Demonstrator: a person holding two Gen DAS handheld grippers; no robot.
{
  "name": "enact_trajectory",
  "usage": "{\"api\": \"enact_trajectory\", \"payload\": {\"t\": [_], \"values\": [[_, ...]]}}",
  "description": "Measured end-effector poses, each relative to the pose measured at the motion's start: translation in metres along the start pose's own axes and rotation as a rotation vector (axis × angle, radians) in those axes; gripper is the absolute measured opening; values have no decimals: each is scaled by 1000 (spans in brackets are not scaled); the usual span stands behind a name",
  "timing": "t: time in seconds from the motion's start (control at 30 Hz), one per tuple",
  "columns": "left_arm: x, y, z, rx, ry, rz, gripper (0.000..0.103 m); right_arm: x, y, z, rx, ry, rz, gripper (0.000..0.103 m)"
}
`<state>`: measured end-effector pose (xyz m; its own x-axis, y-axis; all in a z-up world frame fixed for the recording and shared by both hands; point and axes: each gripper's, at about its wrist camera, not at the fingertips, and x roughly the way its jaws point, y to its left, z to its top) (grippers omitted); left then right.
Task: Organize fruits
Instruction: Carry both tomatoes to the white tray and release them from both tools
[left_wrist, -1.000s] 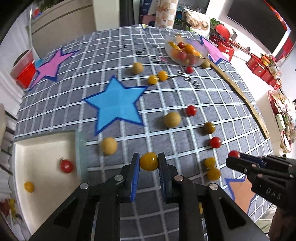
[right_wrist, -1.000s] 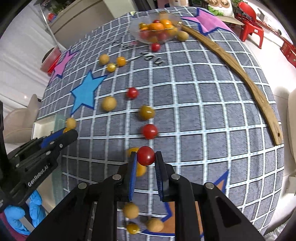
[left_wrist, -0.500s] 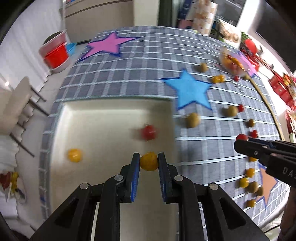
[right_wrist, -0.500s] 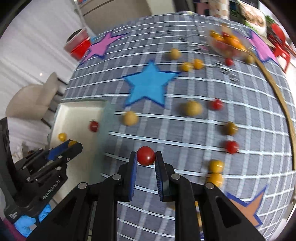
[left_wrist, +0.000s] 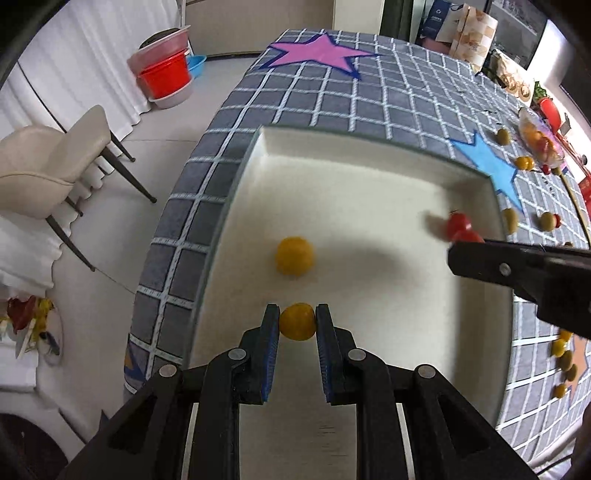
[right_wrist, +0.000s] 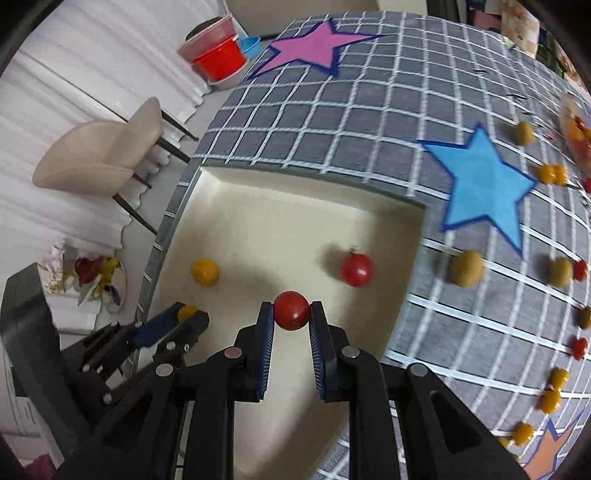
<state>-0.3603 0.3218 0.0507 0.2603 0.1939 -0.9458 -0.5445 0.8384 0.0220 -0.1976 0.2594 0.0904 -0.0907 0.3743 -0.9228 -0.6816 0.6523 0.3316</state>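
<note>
Above the white tray (left_wrist: 236, 206), the left gripper (left_wrist: 297, 325) clamps a yellow tomato (left_wrist: 297, 321); at frame right, the right gripper (right_wrist: 291, 314) pinches a red tomato (right_wrist: 291, 310).

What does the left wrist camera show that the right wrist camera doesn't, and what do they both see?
Only the left wrist view shows the left gripper head-on, shut on a round yellow cherry tomato, and the clear glass fruit bowl sharply.

Only the right wrist view shows the right gripper head-on, shut on a round red cherry tomato, plus an orange star patch.

Both show the cream square tray holding a loose yellow tomato and a loose red tomato, and the blue star patch.
</note>
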Motion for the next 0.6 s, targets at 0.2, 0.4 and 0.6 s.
{"api": "enact_trajectory", "payload": {"t": [0.2, 0.4, 0.6], "values": [[5, 5, -3, -4, 5, -1, 21, 27, 9, 3, -17, 44, -41, 21], [7, -2, -4, 27, 2, 35, 22, 42, 10, 3, -18, 58, -65, 21], [0, -3, -6, 36, -42, 46, 79, 45, 11, 5, -14, 63, -50, 27]]}}
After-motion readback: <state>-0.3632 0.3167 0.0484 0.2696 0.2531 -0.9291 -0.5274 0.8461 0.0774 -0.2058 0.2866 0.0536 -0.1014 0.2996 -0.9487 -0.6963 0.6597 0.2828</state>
